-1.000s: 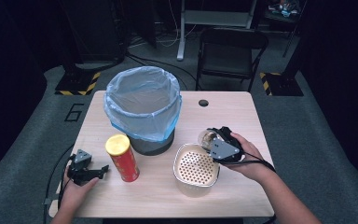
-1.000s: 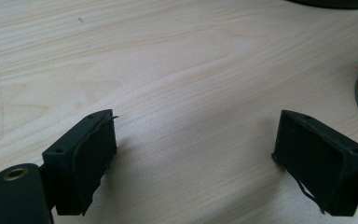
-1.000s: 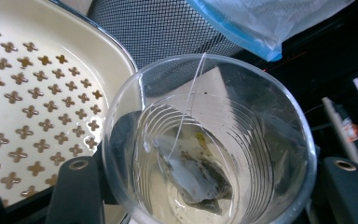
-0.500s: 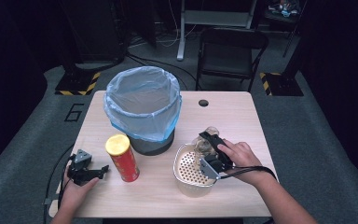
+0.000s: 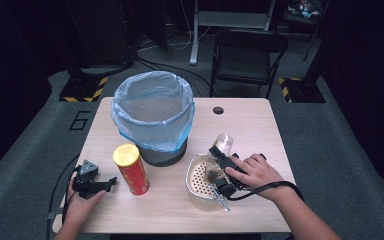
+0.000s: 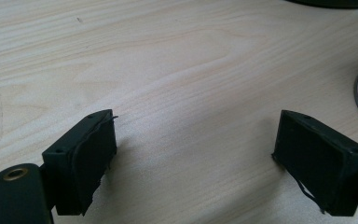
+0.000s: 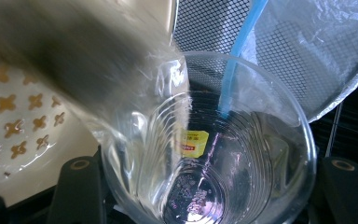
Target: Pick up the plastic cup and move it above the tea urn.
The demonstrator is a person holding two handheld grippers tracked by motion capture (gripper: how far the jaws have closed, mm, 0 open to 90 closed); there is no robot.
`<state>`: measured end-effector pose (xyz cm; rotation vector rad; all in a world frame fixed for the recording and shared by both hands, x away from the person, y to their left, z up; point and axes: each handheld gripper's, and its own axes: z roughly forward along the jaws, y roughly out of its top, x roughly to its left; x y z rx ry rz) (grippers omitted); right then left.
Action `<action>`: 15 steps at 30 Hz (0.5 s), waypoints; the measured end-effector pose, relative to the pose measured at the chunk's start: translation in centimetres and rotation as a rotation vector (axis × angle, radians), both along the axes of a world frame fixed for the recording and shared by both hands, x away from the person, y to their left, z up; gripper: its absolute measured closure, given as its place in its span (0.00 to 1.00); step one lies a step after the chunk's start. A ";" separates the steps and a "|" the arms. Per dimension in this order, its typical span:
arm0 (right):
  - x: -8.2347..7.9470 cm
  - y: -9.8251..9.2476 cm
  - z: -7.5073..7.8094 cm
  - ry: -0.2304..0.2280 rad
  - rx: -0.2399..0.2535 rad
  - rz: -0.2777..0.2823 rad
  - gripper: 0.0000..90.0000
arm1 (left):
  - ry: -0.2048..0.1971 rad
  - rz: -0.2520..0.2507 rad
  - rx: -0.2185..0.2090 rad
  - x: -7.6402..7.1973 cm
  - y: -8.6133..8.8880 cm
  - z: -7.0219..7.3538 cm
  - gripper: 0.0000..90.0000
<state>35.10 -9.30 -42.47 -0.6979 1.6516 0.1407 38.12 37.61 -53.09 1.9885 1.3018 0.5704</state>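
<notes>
Tipping clear plastic cup (image 7: 205,154) over strainer (image 5: 196,172), lower centre; right gripper (image 5: 223,167) clamped on cup's ribbed wall. Light, crushable, slick; I gripped gently. Left gripper (image 6: 193,158) jaws apart, empty.

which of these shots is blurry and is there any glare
Right gripper view: the near wall of the clear cup smears into a grey blur at upper left, and its rim glints. High view: the table is evenly lit, the room behind dark. Left gripper view: sharp, with soft shadows under the left gripper.
</notes>
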 end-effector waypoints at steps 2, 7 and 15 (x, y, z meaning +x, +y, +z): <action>-0.1 0.0 0.2 -0.009 0.012 0.000 0.40 | 0.000 0.000 0.000 0.0 0.0 0.0 0.14; -0.4 0.0 0.8 -0.029 0.007 0.015 0.40 | 0.000 0.000 0.000 0.0 0.0 0.0 0.14; -0.2 -0.1 0.9 -0.048 -0.018 0.021 0.40 | 0.000 0.000 0.000 0.0 0.0 0.0 0.14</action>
